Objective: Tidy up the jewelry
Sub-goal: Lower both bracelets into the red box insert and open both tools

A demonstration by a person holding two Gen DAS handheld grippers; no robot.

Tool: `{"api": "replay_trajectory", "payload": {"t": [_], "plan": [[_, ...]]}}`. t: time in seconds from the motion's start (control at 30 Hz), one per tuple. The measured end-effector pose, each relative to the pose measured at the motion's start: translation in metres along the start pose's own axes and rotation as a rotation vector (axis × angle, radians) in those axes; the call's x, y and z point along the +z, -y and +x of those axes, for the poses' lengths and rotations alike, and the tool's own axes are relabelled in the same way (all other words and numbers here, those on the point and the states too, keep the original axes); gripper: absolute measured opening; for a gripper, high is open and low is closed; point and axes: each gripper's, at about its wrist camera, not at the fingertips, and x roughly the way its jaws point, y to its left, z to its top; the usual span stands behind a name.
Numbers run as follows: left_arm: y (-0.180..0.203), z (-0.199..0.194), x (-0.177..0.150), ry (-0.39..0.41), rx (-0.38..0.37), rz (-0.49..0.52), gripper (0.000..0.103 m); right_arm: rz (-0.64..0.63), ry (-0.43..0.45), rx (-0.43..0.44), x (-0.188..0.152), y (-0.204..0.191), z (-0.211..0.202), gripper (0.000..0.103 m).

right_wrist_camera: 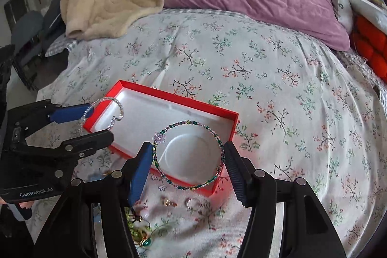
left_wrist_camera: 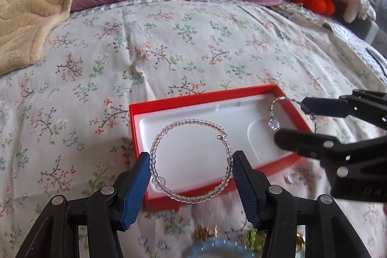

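Soft daylight floods my bed (left_wrist_camera: pixel 193 45), brightest beyond the red box (left_wrist_camera: pixel 169 100), upper right, where the glare washes everything pale. Shadows stay faint. Nearer me than the box, the loose trinkets (right_wrist_camera: pixel 169 203) smear out of focus. My right view bends hard and goes black at its corners.

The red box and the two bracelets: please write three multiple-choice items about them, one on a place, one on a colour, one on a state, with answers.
1. Where does the red box lie?
A. on the flowered bedspread
B. on the purple pillow
C. on the beige blanket

2. Which beads has the bracelet in the right tongs?
A. all red
B. green and pink
C. black

3. How is the clear bead bracelet held?
A. lying loose in the box
B. hanging from one finger
C. clamped between both pads of the left tongs

Answers: 1 A, floral cloth surrounds the box; 2 B, the green and pink bracelet shows it; 3 C, both pads press its sides.
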Motion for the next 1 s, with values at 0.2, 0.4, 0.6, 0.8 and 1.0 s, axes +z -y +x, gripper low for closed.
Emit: {"api": "replay_trajectory", "payload": {"t": [0.2,0.4,0.6,0.8,1.0], "plan": [[-0.004,0.014,0.003,-0.006,-0.008,0.001,0.058,-0.009,0.002,0.013,0.009,0.001,0.014,0.063],[-0.002,0.022,0.005,-0.003,-0.015,0.02,0.058,0.001,-0.004,0.017,0.011,0.008,0.022,0.063],[-0.004,0.023,0.008,0.001,-0.02,0.008,0.062,0.004,-0.002,0.028,0.01,0.009,0.022,0.064],[0.0,0.02,0.007,0.004,-0.014,0.023,0.068,0.018,0.014,0.034,0.012,0.012,0.014,0.069],[0.004,0.01,0.007,0.019,-0.002,0.038,0.074,0.023,0.037,0.029,0.013,0.013,0.0,0.07]]}}
